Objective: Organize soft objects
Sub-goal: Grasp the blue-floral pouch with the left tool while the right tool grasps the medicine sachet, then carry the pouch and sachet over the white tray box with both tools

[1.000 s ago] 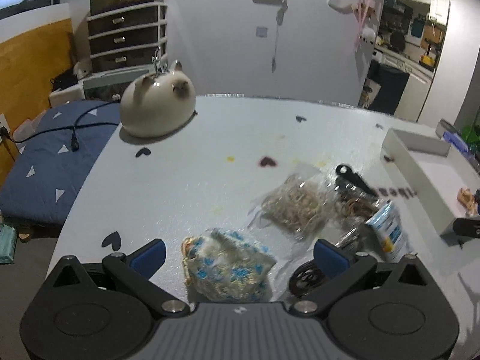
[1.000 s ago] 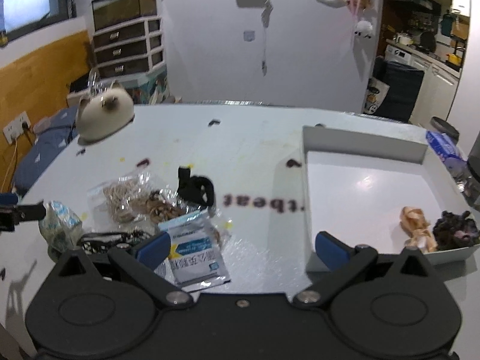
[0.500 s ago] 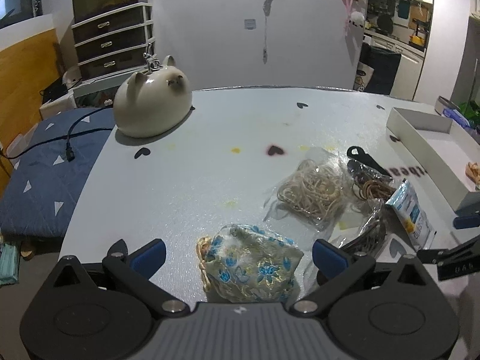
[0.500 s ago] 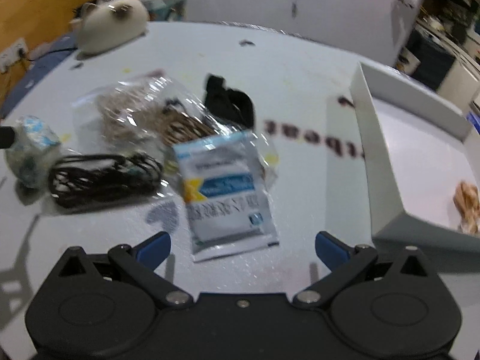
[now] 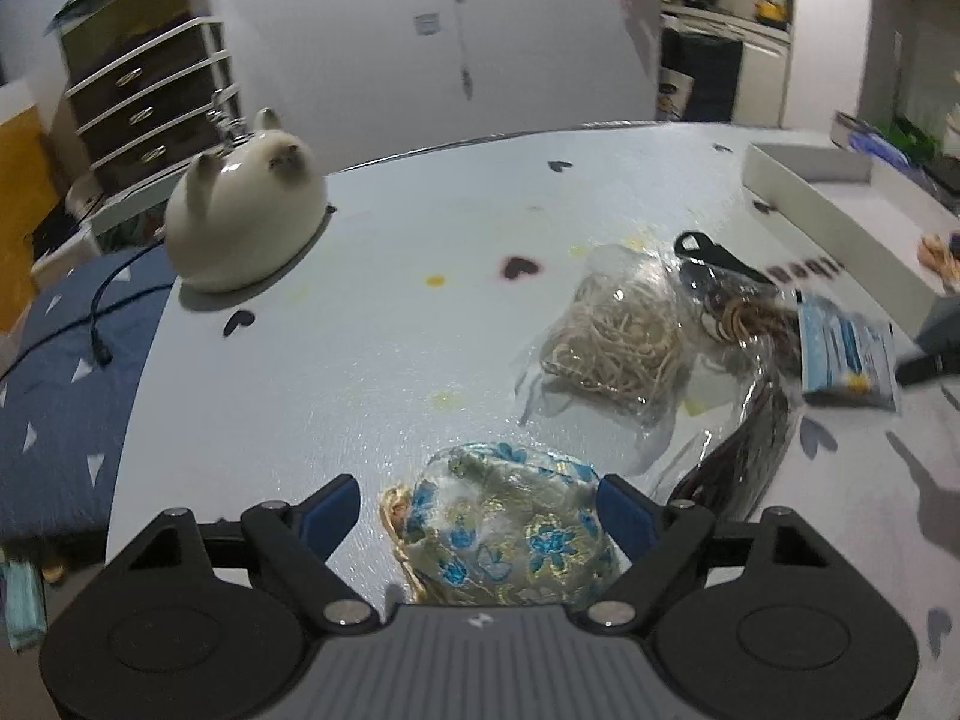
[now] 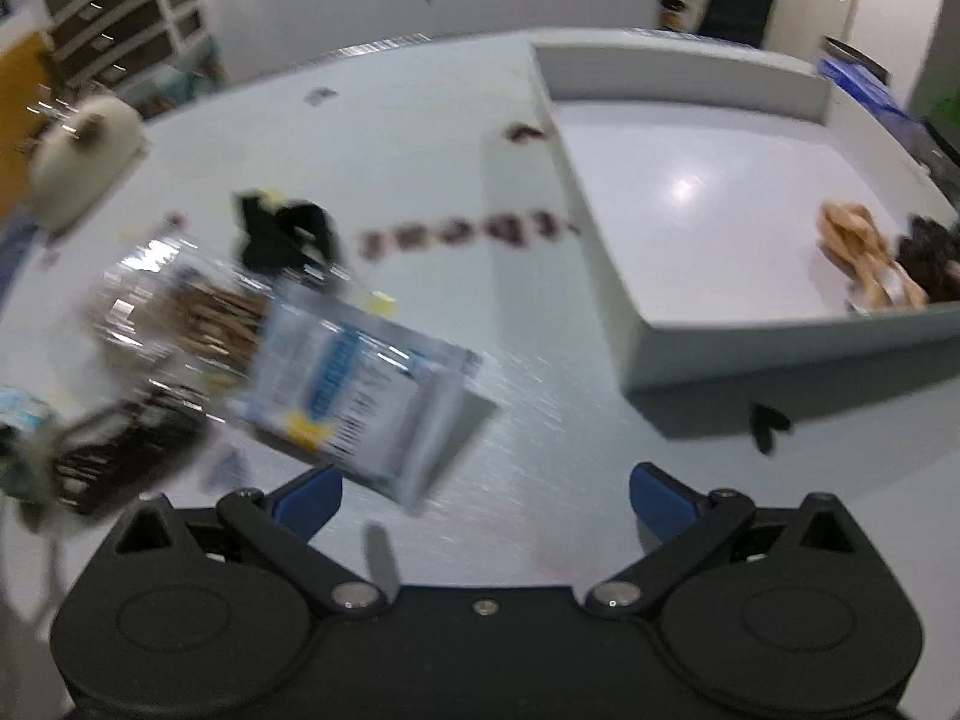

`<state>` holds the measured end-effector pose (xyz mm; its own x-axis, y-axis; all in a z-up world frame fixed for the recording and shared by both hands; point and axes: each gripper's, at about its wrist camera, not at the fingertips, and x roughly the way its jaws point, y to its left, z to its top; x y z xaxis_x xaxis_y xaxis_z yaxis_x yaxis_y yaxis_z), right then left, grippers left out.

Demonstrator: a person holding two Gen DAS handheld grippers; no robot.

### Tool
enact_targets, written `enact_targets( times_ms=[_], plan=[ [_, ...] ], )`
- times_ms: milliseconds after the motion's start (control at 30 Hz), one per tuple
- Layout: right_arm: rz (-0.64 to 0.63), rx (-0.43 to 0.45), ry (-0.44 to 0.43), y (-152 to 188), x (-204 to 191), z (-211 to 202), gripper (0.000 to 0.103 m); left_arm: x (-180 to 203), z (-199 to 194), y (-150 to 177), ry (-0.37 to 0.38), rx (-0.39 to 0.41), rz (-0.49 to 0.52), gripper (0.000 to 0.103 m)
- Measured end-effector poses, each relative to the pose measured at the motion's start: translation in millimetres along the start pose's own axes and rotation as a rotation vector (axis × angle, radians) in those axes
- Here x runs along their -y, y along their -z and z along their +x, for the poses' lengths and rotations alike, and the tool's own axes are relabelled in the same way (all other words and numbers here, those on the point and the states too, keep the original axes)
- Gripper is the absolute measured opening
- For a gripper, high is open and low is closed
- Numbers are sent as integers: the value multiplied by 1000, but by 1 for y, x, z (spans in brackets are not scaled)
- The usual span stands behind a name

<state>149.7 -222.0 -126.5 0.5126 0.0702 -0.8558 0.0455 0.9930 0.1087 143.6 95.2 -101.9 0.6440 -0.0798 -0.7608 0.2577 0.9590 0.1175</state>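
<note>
A blue-flowered fabric pouch (image 5: 510,531) lies on the white table between the open fingers of my left gripper (image 5: 480,510); the right pad is at its edge, the left pad is apart from it. Beyond it lie a clear bag of beige bands (image 5: 618,342), a bag of brown bands (image 5: 750,318), a bag of black cords (image 5: 750,450) and a blue-white sachet (image 5: 846,348). My right gripper (image 6: 483,495) is open and empty, low over the table beside the sachet (image 6: 360,402). A black soft item (image 6: 282,231) lies behind it.
A white tray (image 6: 678,354) at the right holds a tan item (image 6: 864,252) and a dark item (image 6: 930,258). A cream cat-shaped ornament (image 5: 240,222) stands at the table's far left. The table edge drops to a blue bed (image 5: 54,372) on the left.
My left gripper has come closer around the pouch and its fingers have narrowed. My right gripper has dropped low and swung right, toward the sachet and tray; its view is blurred by motion.
</note>
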Motion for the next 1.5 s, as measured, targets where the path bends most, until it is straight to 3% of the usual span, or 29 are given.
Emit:
enact_targets(
  times_ms=[200,600,833,967,1233,1500],
  plan=[
    [60,-35,-95,-33,-28,10,103,-1,3,-2,16,-14,78,83],
    [224,-108,78,-42,-49,51,103,-2,3,0,29,-20,2,82],
    [55,-94,84,-34,-55,49,95,-11,13,1,70,-49,-56,79],
    [-10,-80,56,-28,-51,42,85,-18,18,4,95,-65,-148,73],
    [-97,-74,-25,-16,-43,28,78,-24,14,16,119,-61,-262,55],
    [-177,-42,-78,-7,-51,9,77,-30,-9,25,45,-31,-374,51]
  ],
)
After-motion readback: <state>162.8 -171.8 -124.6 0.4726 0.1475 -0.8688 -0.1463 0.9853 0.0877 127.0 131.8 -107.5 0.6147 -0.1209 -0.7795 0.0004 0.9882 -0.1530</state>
